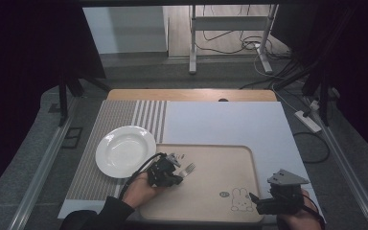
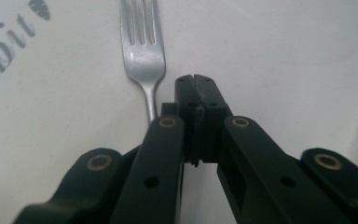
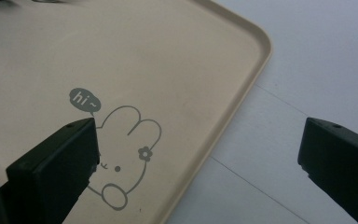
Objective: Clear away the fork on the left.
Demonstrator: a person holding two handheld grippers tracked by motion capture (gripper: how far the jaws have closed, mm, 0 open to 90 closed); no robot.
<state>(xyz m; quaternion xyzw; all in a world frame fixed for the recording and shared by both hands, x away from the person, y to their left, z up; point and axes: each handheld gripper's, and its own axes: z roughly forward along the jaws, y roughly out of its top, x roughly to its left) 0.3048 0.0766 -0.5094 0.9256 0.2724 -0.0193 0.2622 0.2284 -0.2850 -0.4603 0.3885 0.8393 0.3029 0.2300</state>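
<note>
Seemingly steel fork [image 2: 142, 51], four-tined, shiny.

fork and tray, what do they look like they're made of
Fork: looks like polished metal, probably stainless steel, going by its silvery shine and reflections. Tray: seemingly matte beige plastic, with a smooth moulded rim and a printed rabbit; coated wood can't be ruled out.

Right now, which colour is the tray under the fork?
Beige, with a grey rabbit drawing; the tray shows best in the right gripper view.

Fork [image 2: 142, 51] beside closed jaws
</note>
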